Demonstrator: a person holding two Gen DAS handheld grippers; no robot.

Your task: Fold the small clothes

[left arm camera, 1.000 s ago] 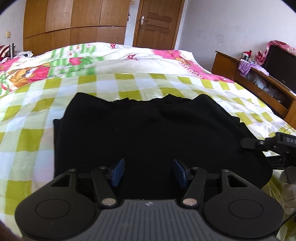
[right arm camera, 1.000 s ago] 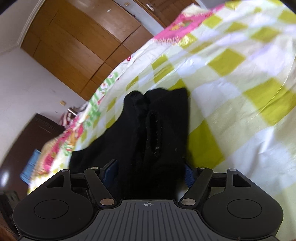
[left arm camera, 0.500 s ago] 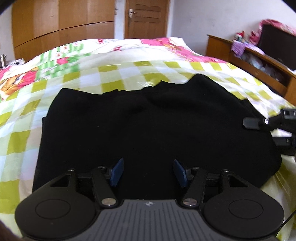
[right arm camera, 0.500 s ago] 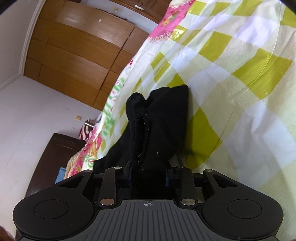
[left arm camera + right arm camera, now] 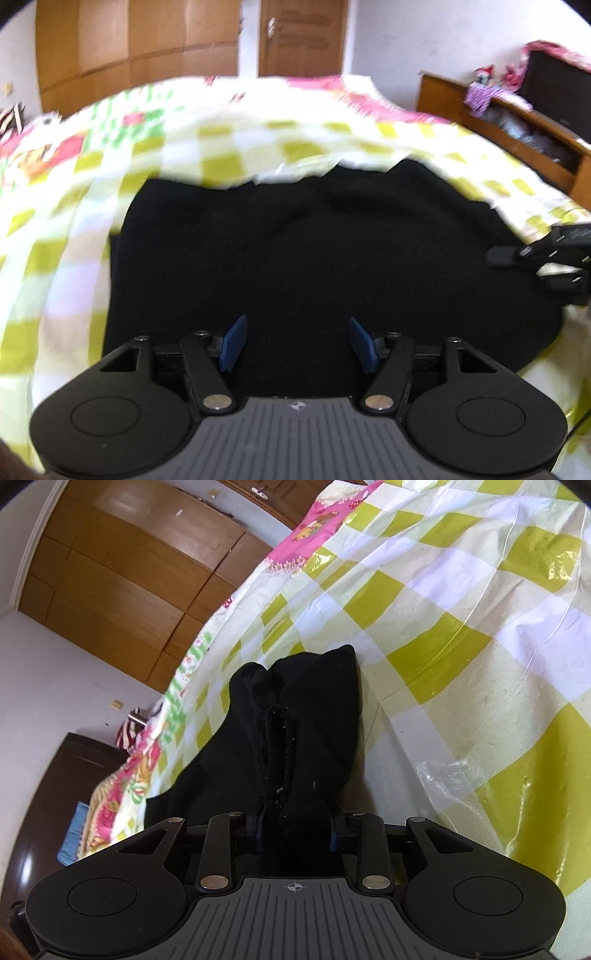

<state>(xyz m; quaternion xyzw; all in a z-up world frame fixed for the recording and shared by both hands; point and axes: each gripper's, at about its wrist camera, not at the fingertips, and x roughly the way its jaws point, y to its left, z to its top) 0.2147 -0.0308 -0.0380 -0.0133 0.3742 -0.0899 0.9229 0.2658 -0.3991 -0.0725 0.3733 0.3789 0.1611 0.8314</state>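
On a bed's yellow-checked cover lies one black garment, its right edge bunched and pinched between the closed-in fingers of the right gripper, while the left gripper hangs spread wide above it, holding nothing.

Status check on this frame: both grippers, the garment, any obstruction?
Left gripper open over black garment. Right gripper shut on its bunched edge. Checked bed cover underneath; no obstruction seen.
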